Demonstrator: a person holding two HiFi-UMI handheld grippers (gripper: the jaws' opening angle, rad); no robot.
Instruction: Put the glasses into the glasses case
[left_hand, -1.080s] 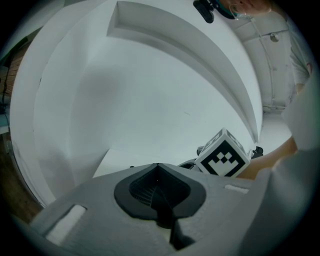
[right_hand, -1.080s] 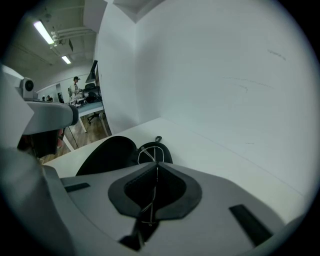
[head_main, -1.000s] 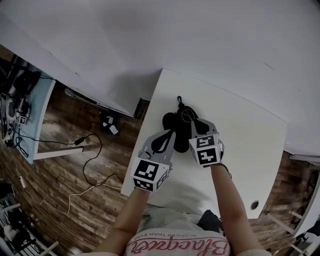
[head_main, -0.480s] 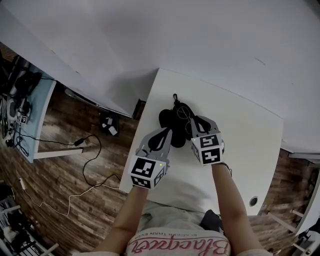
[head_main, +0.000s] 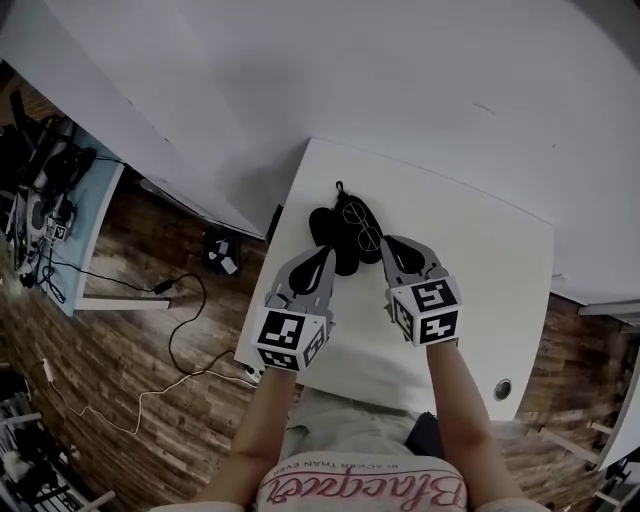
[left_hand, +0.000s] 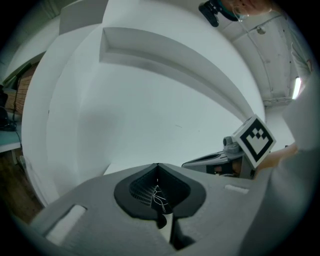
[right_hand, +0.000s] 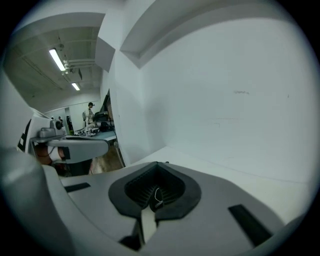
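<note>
Both are hovering over the white surface (head_main: 470, 260): left gripper (head_main: 323, 257) and right gripper (head_main: 389, 244), fingers clenched shut on nothing. Just beyond them, the glasses (head_main: 360, 226) are lying on the black glasses case (head_main: 322, 226), seemingly inside its open half.

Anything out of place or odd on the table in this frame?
Nothing spilled or broken. The glasses lie over the right part of the black glasses case; whether they are seated inside is unclear. Pale thin strands cling inside the shut left gripper and right gripper.
</note>
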